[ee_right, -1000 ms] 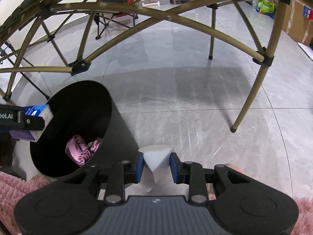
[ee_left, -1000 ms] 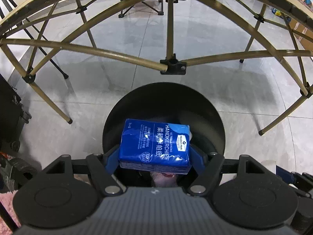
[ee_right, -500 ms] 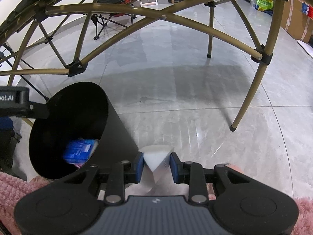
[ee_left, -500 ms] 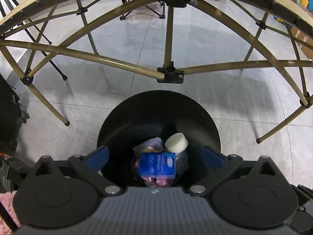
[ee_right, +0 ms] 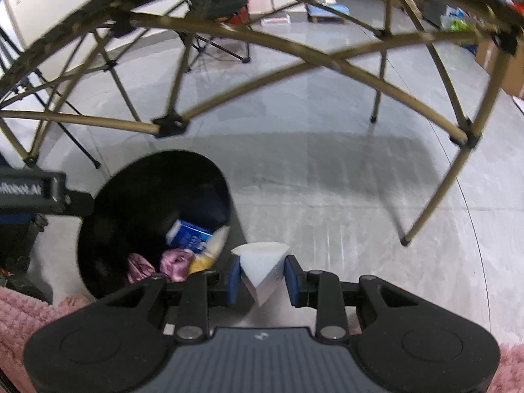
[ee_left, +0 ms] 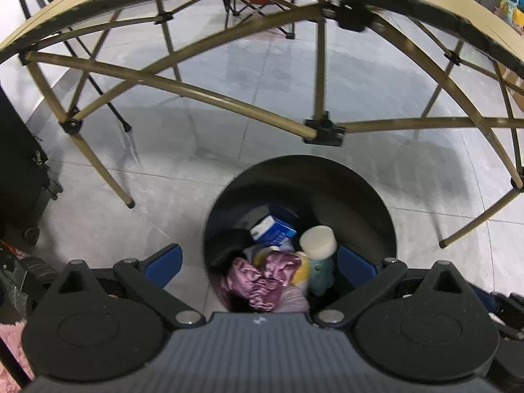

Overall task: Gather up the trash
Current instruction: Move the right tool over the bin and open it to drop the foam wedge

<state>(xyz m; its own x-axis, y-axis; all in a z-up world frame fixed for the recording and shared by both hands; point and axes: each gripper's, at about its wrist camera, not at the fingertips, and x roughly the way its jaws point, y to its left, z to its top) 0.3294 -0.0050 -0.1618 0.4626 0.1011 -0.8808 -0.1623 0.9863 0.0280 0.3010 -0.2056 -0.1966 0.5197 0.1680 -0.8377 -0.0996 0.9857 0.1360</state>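
Tissue pack [ee_left: 274, 229] is lying inside my black bin [ee_left: 376, 203]; left tongs [ee_left: 258, 258] are gaping empty, right tongs [ee_right: 261, 276] are clenching a white wedge [ee_right: 260, 262].

You had even, rather dim indoor light. The floor [ee_left: 327, 75] showed soft glare and a broad shadow. Both views were blurred by motion, and the table frame [ee_right: 294, 55] bent strongly at the edges.

a glossy tiled floor [ee_left: 294, 75] is seen under matt tan metal table legs [ee_left: 209, 93]. inside the smooth black bin [ee_left: 366, 196] a shiny purple cloth [ee_left: 262, 278] is crumpled. fuzzy pink carpet [ee_right: 19, 314] is shown.
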